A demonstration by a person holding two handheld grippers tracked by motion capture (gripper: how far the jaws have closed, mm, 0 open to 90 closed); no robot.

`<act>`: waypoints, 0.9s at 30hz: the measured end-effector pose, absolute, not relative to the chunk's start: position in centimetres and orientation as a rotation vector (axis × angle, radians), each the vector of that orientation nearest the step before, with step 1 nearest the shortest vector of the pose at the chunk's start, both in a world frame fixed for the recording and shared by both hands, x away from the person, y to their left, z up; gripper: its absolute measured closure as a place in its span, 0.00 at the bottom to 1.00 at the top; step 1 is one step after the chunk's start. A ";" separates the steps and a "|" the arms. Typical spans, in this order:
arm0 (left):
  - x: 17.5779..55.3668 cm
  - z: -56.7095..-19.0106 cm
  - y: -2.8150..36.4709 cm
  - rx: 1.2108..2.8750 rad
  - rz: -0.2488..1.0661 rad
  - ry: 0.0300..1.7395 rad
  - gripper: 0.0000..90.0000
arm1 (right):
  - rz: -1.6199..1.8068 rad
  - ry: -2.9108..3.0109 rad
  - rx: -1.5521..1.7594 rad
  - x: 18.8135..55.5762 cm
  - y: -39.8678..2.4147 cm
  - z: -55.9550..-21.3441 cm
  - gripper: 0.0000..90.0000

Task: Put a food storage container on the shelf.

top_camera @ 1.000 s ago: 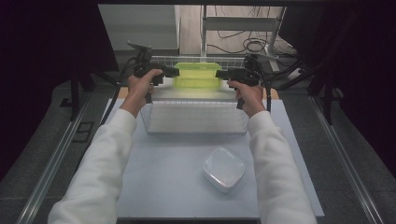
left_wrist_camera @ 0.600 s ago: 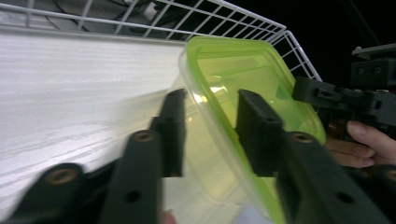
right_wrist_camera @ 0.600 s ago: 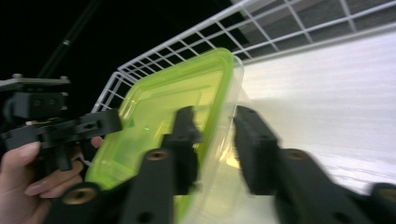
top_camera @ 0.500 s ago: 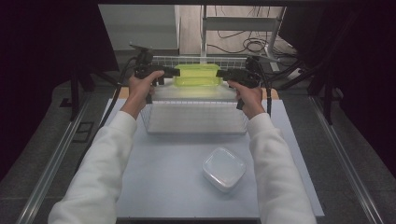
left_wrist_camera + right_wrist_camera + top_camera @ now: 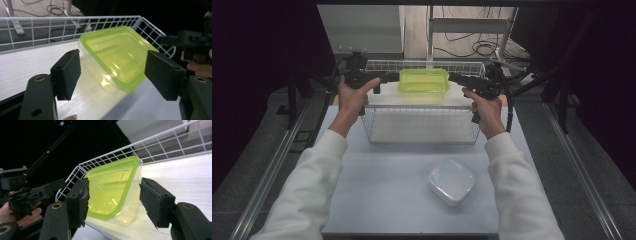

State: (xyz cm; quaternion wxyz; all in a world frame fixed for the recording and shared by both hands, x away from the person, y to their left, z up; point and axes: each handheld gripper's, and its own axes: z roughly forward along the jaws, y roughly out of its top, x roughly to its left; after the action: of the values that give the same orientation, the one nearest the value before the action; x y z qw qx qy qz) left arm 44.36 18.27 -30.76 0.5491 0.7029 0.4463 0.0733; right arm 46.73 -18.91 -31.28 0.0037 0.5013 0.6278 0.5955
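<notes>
Two grippers flank a green-lidded box (image 5: 424,80) that sits on the pale floor of a white wire basket (image 5: 422,131), toward the basket's far wall. In the high view the left gripper (image 5: 391,77) points in from the left end of the box and the right gripper (image 5: 455,77) from the right end, each held in a hand with a white sleeve behind it.

Both pairs of jaws have just been opening, and both now stand wide. In the left gripper view the two black pads frame the box (image 5: 117,56) with clear gaps on either side, so nothing is pressed; the box looks slightly blurred there, its clear body showing under the green lid. In the right gripper view the pads likewise stand apart from the box (image 5: 112,188), one near each edge of it without touching, and the box rests on the basket floor near the corner of the wire wall.

Nearer the person, on the pale table (image 5: 377,190) in front of the basket, lies a clear square lidded container (image 5: 451,182), well apart from both hands.
</notes>
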 end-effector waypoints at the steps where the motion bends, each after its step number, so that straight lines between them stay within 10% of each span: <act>1: 43.9 -30.7 18.4 1.655 0.153 1.044 0.31 | 1.840 1.982 1.540 46.3 -19.0 -31.1 0.44; 27: 30.1 -38.5 19.8 1.819 0.154 1.031 0.34 | 1.314 2.383 1.207 33.2 -22.7 -35.6 0.43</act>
State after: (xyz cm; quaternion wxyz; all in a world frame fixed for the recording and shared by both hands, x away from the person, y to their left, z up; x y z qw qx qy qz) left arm 30.12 19.81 -38.47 0.4991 0.7518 0.4262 0.0637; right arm 33.22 -22.68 -35.57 0.0822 0.4040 0.7979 0.4398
